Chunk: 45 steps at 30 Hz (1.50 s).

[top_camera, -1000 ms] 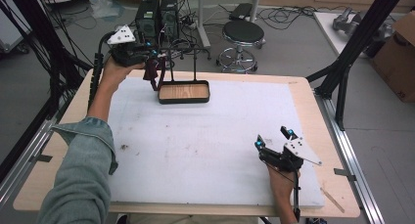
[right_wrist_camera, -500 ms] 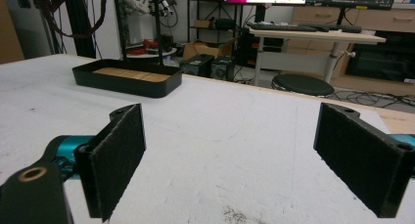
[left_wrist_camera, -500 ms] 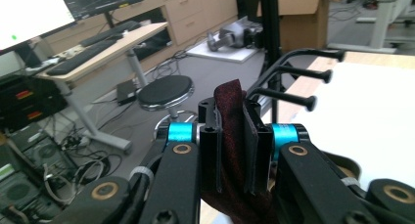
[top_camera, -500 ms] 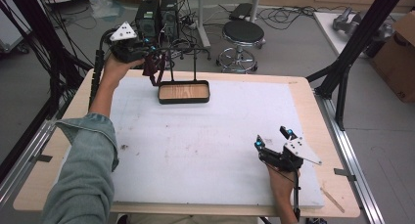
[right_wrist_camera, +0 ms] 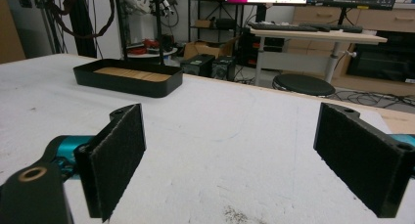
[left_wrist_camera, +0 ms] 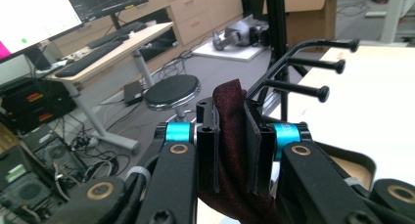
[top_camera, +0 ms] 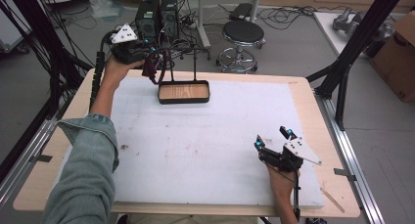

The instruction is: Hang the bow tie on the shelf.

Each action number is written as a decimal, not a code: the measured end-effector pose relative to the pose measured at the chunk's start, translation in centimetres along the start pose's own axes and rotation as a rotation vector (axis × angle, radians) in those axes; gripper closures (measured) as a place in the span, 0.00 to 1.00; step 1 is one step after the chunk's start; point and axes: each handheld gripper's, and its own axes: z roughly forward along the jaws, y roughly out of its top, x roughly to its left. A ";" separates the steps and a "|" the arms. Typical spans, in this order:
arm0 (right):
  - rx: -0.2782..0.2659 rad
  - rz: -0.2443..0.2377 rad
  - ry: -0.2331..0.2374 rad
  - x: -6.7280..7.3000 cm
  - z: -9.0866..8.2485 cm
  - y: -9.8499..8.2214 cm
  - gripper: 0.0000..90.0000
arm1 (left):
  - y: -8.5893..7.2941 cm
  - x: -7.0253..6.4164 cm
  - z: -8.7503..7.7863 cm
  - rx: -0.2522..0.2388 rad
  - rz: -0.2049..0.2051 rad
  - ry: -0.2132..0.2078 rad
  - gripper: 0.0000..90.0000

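Observation:
A dark red cloth [top_camera: 153, 70] hangs from my left gripper [top_camera: 148, 57], which is shut on it above the table's far left edge. In the left gripper view the cloth [left_wrist_camera: 230, 194] is pinched between the jaws of the left gripper [left_wrist_camera: 231, 117], just short of the rack's three black pegs [left_wrist_camera: 320, 65]. The rack's post [top_camera: 195, 62] rises from a black tray with a wooden floor [top_camera: 184, 100]. My right gripper [top_camera: 272, 137] rests open on the white mat at the front right, holding nothing. It [right_wrist_camera: 230, 145] looks across the mat at the tray [right_wrist_camera: 127, 84].
A white mat [top_camera: 205, 141] covers most of the wooden table. Behind the table stand a round stool [top_camera: 243, 33] and computer towers [top_camera: 156, 13]. A black frame strut [top_camera: 342, 72] stands at the right edge, a cardboard box [top_camera: 399, 57] beyond it.
My left gripper has risen slightly and drifted a little away with the red cloth, staying by the rack's pegs. The right gripper has not moved.

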 end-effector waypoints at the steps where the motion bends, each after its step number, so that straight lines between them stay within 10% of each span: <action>1: 0.001 -0.002 0.001 0.0 0.0 0.0 0.12 | -0.1 0.0 0.0 0.008 0.001 0.001 0.87; 45: 0.002 -0.003 0.003 0.1 0.0 0.0 0.12 | -0.7 -0.2 -0.6 -0.033 -0.002 -0.026 0.71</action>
